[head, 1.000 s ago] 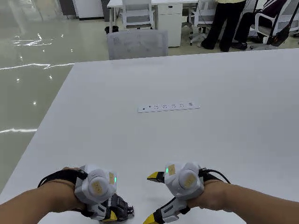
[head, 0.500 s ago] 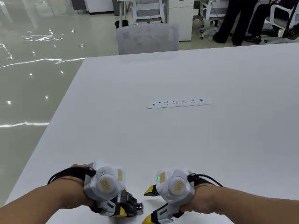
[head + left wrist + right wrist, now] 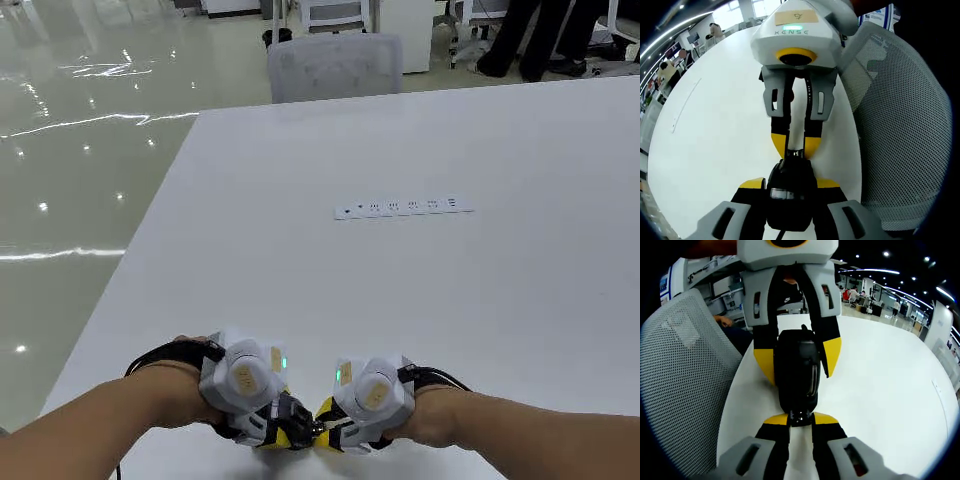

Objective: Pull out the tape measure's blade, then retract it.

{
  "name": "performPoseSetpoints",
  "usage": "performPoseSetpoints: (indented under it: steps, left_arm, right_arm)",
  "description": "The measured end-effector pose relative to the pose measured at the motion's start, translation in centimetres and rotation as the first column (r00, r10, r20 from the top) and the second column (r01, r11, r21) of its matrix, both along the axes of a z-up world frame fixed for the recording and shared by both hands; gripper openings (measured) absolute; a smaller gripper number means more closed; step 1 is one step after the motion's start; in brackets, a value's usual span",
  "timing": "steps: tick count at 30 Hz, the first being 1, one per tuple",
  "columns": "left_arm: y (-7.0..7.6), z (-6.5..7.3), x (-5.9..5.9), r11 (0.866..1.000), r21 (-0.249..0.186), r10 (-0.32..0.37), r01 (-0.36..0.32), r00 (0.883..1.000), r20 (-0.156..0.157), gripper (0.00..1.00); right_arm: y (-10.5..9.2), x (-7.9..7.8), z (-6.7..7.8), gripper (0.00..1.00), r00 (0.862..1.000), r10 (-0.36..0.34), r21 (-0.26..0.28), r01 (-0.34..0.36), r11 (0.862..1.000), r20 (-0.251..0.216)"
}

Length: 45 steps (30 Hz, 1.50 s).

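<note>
A black tape measure (image 3: 297, 418) is held over the white table (image 3: 400, 300), close to its near edge. My left gripper (image 3: 285, 437) is shut on the case, seen black between the yellow tips in the left gripper view (image 3: 790, 200). My right gripper (image 3: 328, 432) faces it tip to tip. In the right gripper view the case (image 3: 797, 375) fills the middle, and my right gripper (image 3: 799, 419) is pinched on the small metal blade hook (image 3: 799, 415) at the case's mouth. No pulled-out blade shows between the two grippers.
A white power strip (image 3: 403, 207) lies mid-table. A grey chair back (image 3: 335, 65) stands at the far edge. A grey mesh chair (image 3: 900, 150) sits close behind the grippers on the person's side. People stand far off across the shiny floor.
My right gripper has moved left to meet the left one, and its open jaws have come together on the blade hook. The left gripper still holds the case.
</note>
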<state>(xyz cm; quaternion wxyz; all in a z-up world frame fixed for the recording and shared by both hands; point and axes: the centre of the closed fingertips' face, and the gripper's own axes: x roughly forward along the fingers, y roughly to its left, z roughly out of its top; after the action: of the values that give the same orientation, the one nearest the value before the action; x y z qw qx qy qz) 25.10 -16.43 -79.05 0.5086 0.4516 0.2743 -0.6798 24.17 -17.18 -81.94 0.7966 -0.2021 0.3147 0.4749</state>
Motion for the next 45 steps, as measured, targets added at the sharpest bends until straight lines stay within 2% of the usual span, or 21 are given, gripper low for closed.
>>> performPoseSetpoints:
  steps: [5, 9, 12, 13, 14, 15, 16, 18, 21, 28, 33, 37, 45]
  left_arm:
    - [0.0, 0.0, 0.0, 1.000, 0.000, -0.002, 0.002, 1.000, -0.001, 0.32]
    - [0.0, 0.0, -0.1, 1.000, -0.004, -0.017, 0.017, 1.000, -0.005, 0.32]
    - [0.0, 0.0, 0.0, 1.000, -0.004, -0.020, 0.020, 1.000, -0.009, 0.32]
    - [0.0, 0.0, 0.0, 1.000, -0.004, -0.020, 0.020, 1.000, -0.009, 0.32]
    - [0.0, 0.0, 0.0, 1.000, -0.005, -0.018, 0.018, 1.000, -0.010, 0.32]
    - [-0.1, 0.0, 0.0, 1.000, -0.008, -0.017, 0.016, 1.000, -0.012, 0.32]
    - [-0.1, 0.0, 0.1, 1.000, -0.010, -0.012, 0.012, 1.000, -0.014, 0.32]
    - [-0.1, 0.0, 0.2, 1.000, -0.012, -0.007, 0.006, 1.000, -0.013, 0.32]
    - [0.1, 0.1, 0.1, 1.000, -0.025, -0.004, 0.003, 1.000, -0.012, 0.32]
    - [0.0, 0.1, 0.2, 0.999, -0.040, 0.006, -0.007, 1.000, -0.012, 0.32]
    - [0.2, 0.3, 0.4, 0.998, -0.058, 0.020, -0.022, 0.999, -0.028, 0.32]
    - [0.0, 0.2, 0.4, 0.998, -0.054, 0.022, -0.024, 0.999, -0.039, 0.32]
    - [0.0, 0.2, 0.2, 0.999, -0.048, 0.007, -0.009, 0.999, -0.038, 0.32]
  right_arm:
    - [0.0, -0.1, -0.1, 0.15, 0.999, 0.034, -0.034, -0.034, 0.999, 0.011]
    - [0.1, -0.4, -0.1, 0.15, 1.000, 0.018, -0.008, -0.018, 1.000, 0.018]
    - [0.1, -0.2, 0.0, 0.14, 0.998, 0.053, -0.044, -0.052, 0.998, 0.029]
    - [0.1, -0.1, -0.1, 0.14, 0.999, 0.040, -0.035, -0.040, 0.999, 0.016]
    - [0.1, -0.1, -0.1, 0.14, 0.999, -0.025, 0.014, 0.026, 1.000, -0.036]
    - [0.0, -0.2, -0.1, 0.13, 0.999, -0.029, 0.024, 0.030, 0.999, -0.044]
    - [-0.2, -0.1, -0.1, 0.13, 0.999, -0.014, 0.018, 0.015, 1.000, -0.028]
    - [-0.3, -0.1, 0.0, 0.13, 0.998, -0.029, 0.031, 0.031, 0.999, -0.052]
    - [-0.7, -0.4, 0.1, 0.12, 0.997, -0.021, 0.020, 0.022, 1.000, -0.071]
    - [-0.9, -0.7, 0.0, 0.12, 0.998, -0.009, 0.005, 0.009, 1.000, -0.067]
    - [-1.5, -0.7, -0.1, 0.12, 0.998, -0.015, -0.005, 0.014, 1.000, -0.068]
    - [-2.5, -1.0, -0.1, 0.12, 0.997, -0.022, -0.009, 0.022, 1.000, -0.073]
    - [-2.7, -1.3, -0.1, 0.12, 0.997, -0.029, -0.003, 0.029, 1.000, -0.073]
